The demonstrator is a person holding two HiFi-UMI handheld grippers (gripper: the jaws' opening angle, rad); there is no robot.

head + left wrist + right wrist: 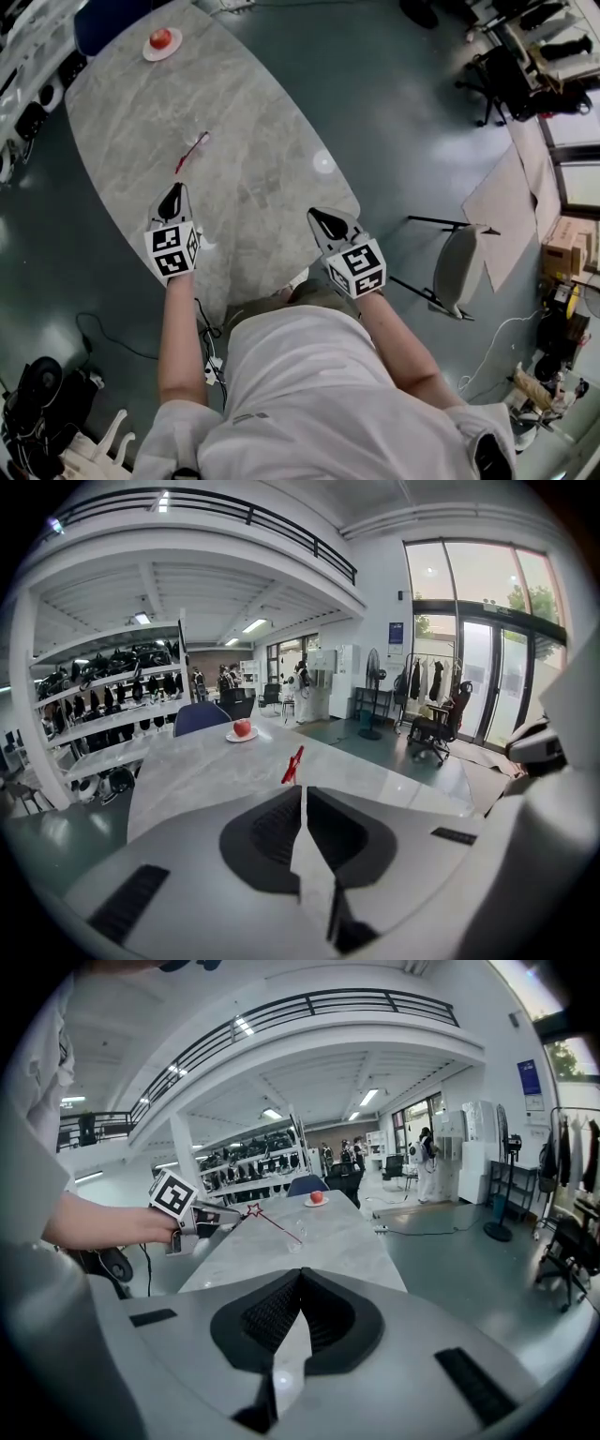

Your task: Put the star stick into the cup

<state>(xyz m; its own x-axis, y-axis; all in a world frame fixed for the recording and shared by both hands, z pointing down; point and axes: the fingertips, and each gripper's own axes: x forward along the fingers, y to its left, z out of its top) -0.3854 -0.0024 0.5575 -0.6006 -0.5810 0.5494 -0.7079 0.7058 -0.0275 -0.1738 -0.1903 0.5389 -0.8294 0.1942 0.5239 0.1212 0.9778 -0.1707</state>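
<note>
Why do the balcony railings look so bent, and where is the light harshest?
Left gripper view: the wide-angle lens bows the balcony railing and darkens the corners, and daylight through the windows is the brightest part. Right gripper view: the same bowing and dark corners, with softer indoor light. Head view: straight edges curve outward, and the glossy floor carries pale light patches.

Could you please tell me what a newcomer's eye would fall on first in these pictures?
The red star stick lies on the grey marble table, just ahead of the left gripper. At the table's far end a red apple sits on a plate. That gripper and the right gripper are both shut and empty, near the table's near edge.
</note>
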